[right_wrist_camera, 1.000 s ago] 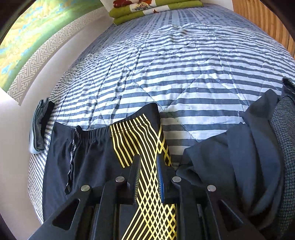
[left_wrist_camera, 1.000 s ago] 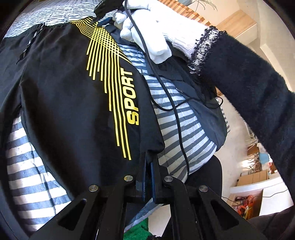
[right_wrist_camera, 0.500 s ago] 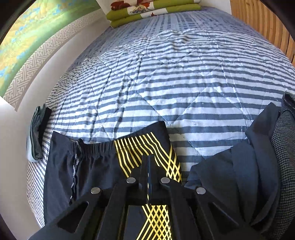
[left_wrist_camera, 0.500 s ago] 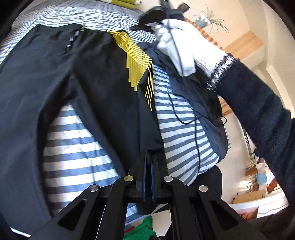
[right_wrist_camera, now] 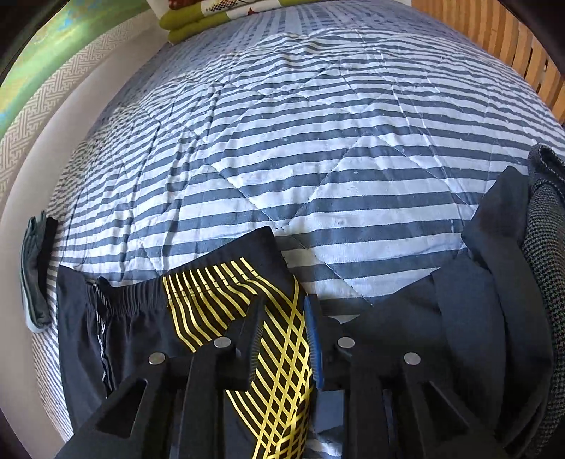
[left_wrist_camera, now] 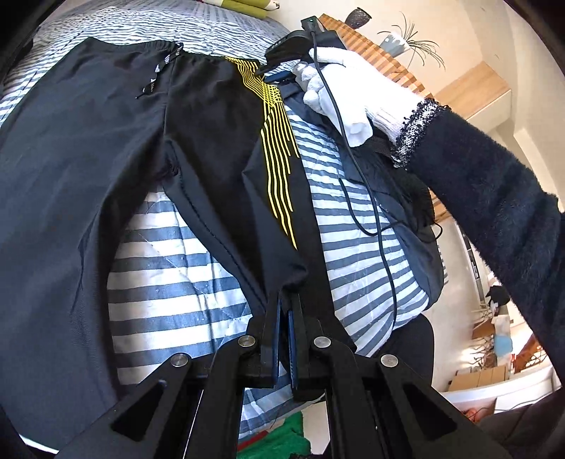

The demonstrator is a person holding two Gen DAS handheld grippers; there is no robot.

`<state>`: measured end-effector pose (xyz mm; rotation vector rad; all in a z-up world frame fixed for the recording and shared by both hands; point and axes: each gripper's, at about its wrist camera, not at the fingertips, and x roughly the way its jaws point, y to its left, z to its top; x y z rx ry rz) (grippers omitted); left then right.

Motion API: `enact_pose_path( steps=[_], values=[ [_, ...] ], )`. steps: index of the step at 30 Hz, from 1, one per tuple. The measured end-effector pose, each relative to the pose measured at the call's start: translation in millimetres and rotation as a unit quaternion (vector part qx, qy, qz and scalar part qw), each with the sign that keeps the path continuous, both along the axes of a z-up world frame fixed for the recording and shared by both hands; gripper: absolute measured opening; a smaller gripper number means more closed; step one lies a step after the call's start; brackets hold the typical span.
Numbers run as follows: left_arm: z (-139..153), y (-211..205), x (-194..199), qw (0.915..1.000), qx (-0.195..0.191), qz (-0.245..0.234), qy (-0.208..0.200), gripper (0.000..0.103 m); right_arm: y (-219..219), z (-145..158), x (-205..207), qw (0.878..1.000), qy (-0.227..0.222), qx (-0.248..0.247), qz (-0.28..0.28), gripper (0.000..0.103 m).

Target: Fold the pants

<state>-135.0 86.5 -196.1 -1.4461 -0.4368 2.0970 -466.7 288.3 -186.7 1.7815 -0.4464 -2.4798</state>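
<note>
Black sport pants [left_wrist_camera: 212, 141] with yellow stripes lie spread on the striped bedspread [left_wrist_camera: 169, 282], waistband at the far end. My left gripper [left_wrist_camera: 284, 303] is shut on the hem of the right leg, which runs taut up to the waist. A white-gloved hand [left_wrist_camera: 339, 77] holds my right gripper [left_wrist_camera: 279, 67] at the waistband's right corner. In the right wrist view the right gripper [right_wrist_camera: 282, 317] is open, its fingers either side of the yellow-striped fabric [right_wrist_camera: 219, 293] beneath it.
A heap of dark grey clothing [right_wrist_camera: 476, 317] lies right of the pants, with a black cable [left_wrist_camera: 370, 197] trailing over it. A folded grey item [right_wrist_camera: 33, 275] sits at the bed's left edge. Green pillows [right_wrist_camera: 212, 17] and wooden slats [right_wrist_camera: 512, 42] border the bed.
The right gripper, shut at the waistband half a second ago, has opened. The left gripper kept its hold on the hem and drew back, so the leg lies straighter.
</note>
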Motion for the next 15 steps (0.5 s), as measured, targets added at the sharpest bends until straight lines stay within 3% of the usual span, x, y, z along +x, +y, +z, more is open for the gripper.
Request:
enact_pose_path(
  steps=[1,2,7,9,11,15],
  values=[
    [0.5,-1.3,0.3,1.0,0.001,0.002,0.0,0.003,1.6,-0.7,-0.7,1.0,-0.001,-0.005,-0.004,0.018],
    [0.9,-2.8,1.1,1.0,0.001,0.003,0.001,0.003,2.2,-0.2,-0.9,1.0,0.002,-0.003,-0.004,0.002],
    [-1.2,-10.0,4.2,1.0,0.0,0.009,-0.002,0.003,3.3,20.9,4.3,0.999,0.044,0.002,-0.003,0.0],
    [-3.9,-10.5,3.9,0.9999,-0.001,0.01,-0.006,0.003,8.4,28.4,4.5,0.998,0.054,0.011,-0.016,0.005],
    [-6.4,-11.7,3.0,0.9999,-0.002,0.012,-0.008,0.003,11.6,24.7,0.9,0.999,0.038,-0.006,-0.014,0.024],
    [-8.0,-14.6,1.7,0.9998,-0.007,0.016,-0.009,0.003,-0.1,8.0,-0.6,1.0,0.016,-0.018,0.013,0.024]
  ],
)
